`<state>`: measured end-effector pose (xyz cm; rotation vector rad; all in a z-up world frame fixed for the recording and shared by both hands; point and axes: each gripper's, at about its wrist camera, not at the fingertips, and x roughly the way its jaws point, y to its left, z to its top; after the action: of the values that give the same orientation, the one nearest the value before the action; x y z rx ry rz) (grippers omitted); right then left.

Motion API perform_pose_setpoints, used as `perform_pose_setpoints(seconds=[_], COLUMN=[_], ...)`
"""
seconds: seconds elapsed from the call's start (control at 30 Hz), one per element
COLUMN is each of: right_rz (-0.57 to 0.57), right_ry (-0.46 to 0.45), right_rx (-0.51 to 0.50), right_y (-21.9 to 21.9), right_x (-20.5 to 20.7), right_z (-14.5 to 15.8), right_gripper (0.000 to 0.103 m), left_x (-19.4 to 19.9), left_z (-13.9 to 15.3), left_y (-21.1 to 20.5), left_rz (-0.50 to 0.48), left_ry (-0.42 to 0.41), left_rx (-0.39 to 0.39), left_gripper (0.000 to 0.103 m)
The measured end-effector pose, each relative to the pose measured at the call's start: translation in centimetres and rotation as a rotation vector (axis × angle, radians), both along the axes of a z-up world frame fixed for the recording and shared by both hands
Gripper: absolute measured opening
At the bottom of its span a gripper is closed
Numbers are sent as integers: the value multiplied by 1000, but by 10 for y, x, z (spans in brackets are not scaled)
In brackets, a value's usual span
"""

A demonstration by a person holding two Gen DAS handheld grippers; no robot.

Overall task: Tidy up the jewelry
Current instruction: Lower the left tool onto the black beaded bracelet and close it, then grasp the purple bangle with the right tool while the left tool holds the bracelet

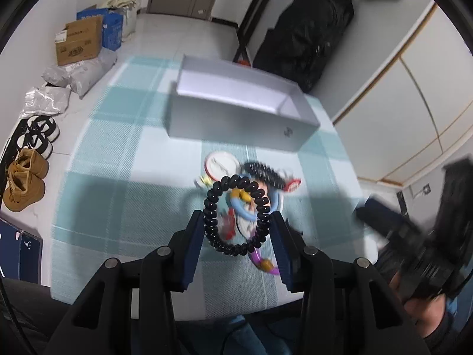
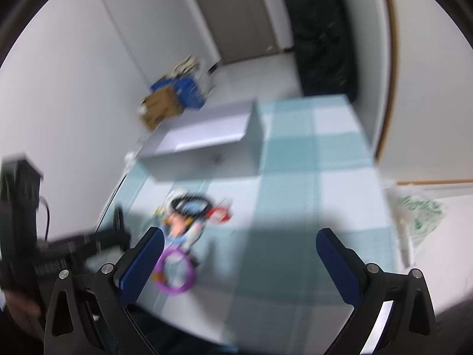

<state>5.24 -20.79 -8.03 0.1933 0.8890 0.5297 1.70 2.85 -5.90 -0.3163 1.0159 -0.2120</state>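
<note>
My left gripper (image 1: 238, 222) is clamped on a black coiled bracelet (image 1: 236, 213), both pads pressing its sides; the loop hangs clear above the checked tablecloth (image 1: 118, 201); beneath it lies the heap of remaining jewelry (image 1: 251, 189), a purple ring (image 2: 174, 272) nearest me; beyond stands the open white box (image 1: 236, 103), nothing visible inside. My right gripper (image 2: 239, 263) is spread wide and holds nothing, hovering over bare cloth right of the heap.
</note>
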Motion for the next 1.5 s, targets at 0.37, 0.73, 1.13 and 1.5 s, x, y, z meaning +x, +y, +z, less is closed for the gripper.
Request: perform_pose_setpoints(seconds=[0.37, 0.73, 1.13, 1.5], right_rz=[156, 171, 167, 151], right_ry=[98, -29, -31, -37], right_rx=[-80, -304, -149, 29], right_y=[64, 101, 79, 53], right_x=[-35, -42, -32, -17], right_z=[-29, -40, -19, 8], right_gripper=[90, 58, 53, 53], left_x=[-1, -3, -1, 11], left_z=[18, 22, 21, 20], left_y=[15, 26, 28, 16], left_rz=[41, 43, 54, 23], left_ry=[-86, -101, -97, -85], left_rx=[-30, -59, -74, -52], left_gripper=[39, 39, 39, 39])
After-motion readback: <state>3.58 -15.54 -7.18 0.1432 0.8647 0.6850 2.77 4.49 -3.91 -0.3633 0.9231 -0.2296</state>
